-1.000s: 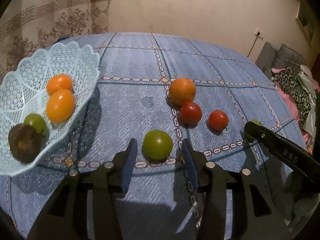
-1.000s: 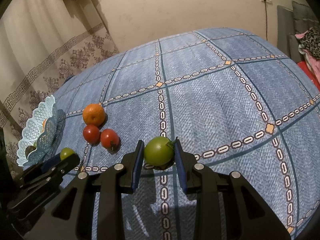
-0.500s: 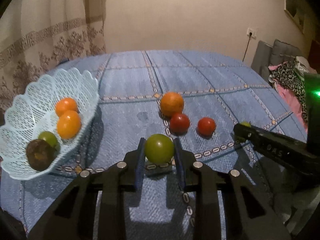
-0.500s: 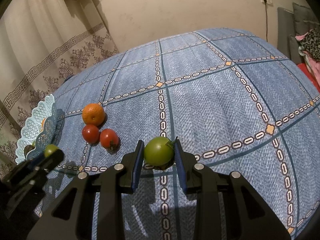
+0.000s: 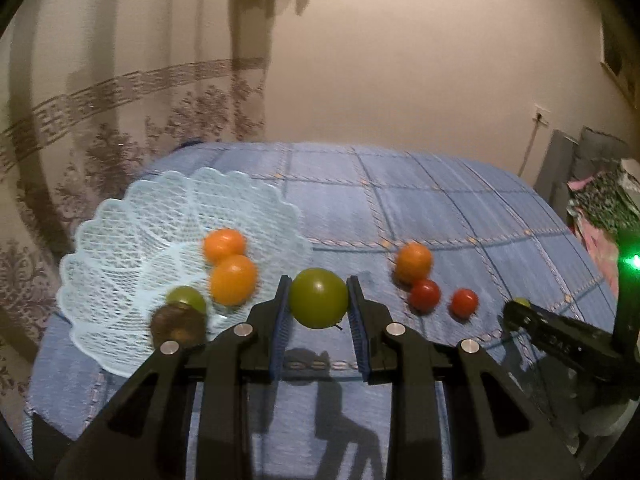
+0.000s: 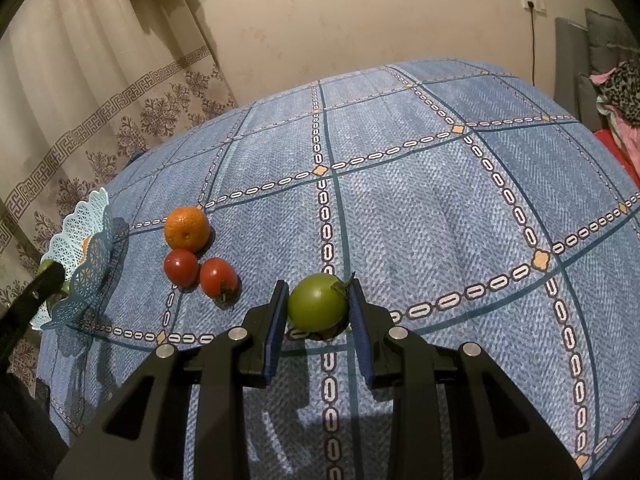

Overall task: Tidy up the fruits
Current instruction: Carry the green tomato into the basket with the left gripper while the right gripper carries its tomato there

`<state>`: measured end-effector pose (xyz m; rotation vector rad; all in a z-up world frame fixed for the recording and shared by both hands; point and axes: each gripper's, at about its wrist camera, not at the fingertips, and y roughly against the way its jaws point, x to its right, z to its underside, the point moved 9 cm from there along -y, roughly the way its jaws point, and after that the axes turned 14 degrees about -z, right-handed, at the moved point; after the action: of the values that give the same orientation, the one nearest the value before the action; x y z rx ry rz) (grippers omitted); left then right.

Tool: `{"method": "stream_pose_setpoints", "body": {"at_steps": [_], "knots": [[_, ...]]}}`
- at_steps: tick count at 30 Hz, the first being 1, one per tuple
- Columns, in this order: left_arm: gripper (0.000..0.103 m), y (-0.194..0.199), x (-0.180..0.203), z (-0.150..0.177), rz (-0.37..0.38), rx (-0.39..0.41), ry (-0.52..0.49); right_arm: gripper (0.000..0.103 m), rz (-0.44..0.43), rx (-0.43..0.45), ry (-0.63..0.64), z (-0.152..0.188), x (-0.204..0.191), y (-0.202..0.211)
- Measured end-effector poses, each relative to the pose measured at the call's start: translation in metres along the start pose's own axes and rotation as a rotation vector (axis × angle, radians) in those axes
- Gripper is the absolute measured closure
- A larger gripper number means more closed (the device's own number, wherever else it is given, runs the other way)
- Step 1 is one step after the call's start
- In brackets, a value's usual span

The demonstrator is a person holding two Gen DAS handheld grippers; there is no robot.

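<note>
Lifted off the blue cloth (image 5: 420, 216) since a second ago: green tomato (image 5: 318, 298), clamped in left gripper (image 5: 319, 312) beside lace basket (image 5: 120, 240).

Clenched in right gripper (image 6: 319, 308), resting on cloth: second green tomato (image 6: 317, 302).

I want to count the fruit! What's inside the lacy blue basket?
Inside the basket: two orange fruits, a small green one and a dark brownish one. Anything under them is hidden.
</note>
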<state>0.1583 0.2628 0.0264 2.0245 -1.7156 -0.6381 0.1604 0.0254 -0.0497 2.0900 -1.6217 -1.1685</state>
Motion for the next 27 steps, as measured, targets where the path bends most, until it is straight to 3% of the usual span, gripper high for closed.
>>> {"method": "stream_pose_setpoints", "body": {"at_steps": [10, 22, 23, 26, 27], "knots": [[0.075, -0.012, -0.058, -0.004, -0.095, -0.021, 0.095, 0.073, -0.001, 0.001, 0.000, 0.000, 0.000, 0.000], [0.074, -0.024, -0.098, 0.001, -0.176, -0.058, 0.167, 0.073, -0.017, 0.011, 0.014, -0.001, -0.008, 0.003], [0.072, -0.025, -0.102, 0.002, -0.179, -0.066, 0.183, 0.073, -0.023, 0.014, 0.022, -0.002, -0.011, 0.004], [0.055, -0.024, -0.112, 0.002, -0.205, -0.063, 0.211, 0.073, -0.039, 0.024, 0.049, -0.005, -0.023, 0.007], [0.055, -0.023, -0.116, 0.002, -0.214, -0.058, 0.218, 0.073, -0.043, 0.026, 0.059, -0.007, -0.027, 0.008]]}}
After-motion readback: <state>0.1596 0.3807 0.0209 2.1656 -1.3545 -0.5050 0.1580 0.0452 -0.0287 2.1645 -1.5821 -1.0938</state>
